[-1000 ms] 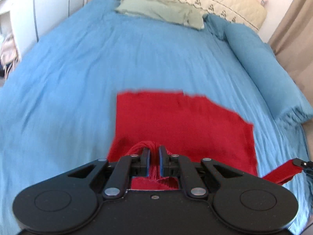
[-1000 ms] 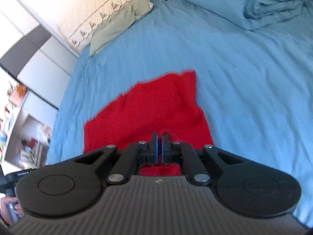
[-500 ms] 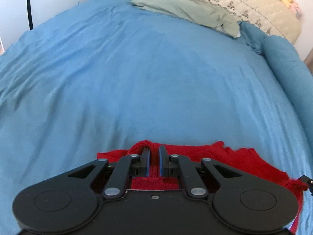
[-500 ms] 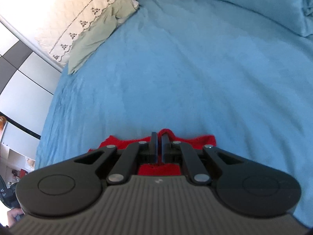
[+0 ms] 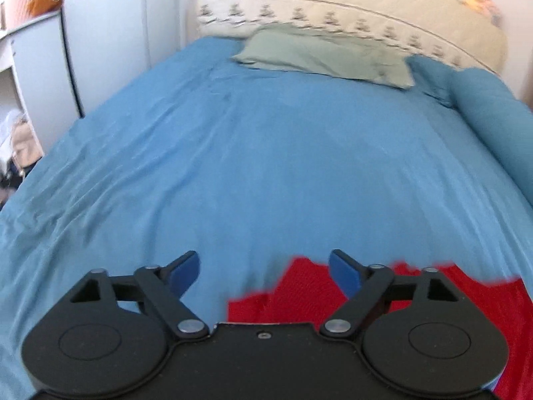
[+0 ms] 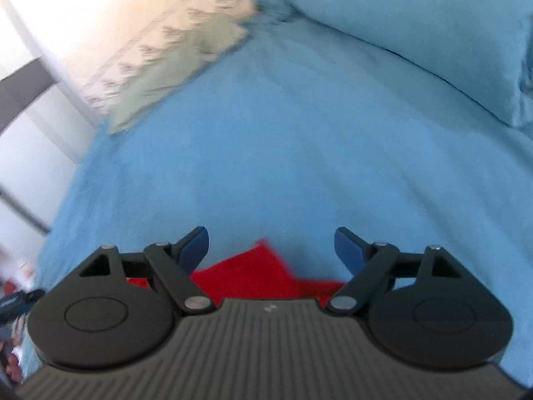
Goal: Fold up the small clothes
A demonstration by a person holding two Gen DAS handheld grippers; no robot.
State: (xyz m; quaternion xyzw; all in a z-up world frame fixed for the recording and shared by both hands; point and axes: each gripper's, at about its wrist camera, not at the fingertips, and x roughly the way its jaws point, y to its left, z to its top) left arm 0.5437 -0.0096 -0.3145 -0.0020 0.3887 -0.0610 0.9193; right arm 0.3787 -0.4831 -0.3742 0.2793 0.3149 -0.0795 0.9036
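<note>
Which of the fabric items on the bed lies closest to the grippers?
The red garment, lying between the open left gripper's fingertips; the green pillow and blue duvet roll lie farther up the bed.

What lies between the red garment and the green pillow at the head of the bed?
Only bare blue sheet separates the red garment from the green pillow, clearest in the left wrist view.

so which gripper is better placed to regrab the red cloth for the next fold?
Probably right: the red cloth lies centred between the open right gripper's fingers. The open left gripper sits off its left edge, mostly over blue sheet.
</note>
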